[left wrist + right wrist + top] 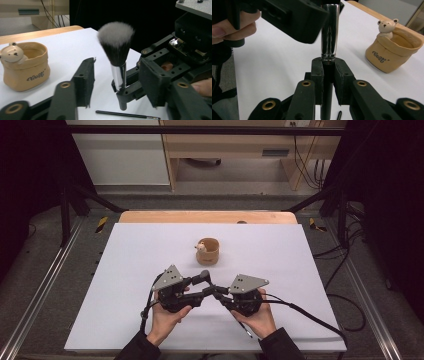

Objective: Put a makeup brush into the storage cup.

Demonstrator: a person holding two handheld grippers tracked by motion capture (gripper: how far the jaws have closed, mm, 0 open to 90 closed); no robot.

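right gripper clamped on the black handle of the makeup brush, bristles up, just above the white table. left gripper spread open either side, not touching. bear cup standing nearby.

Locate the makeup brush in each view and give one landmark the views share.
High view: the makeup brush stands between the two tongs, below centre.
Left gripper view: centre, bristles up, handle clamped by the right tongs.
Right gripper view: its silver ferrule rises at top centre, handle between the pads.
Shared landmark: the tan bear cup on the white table.
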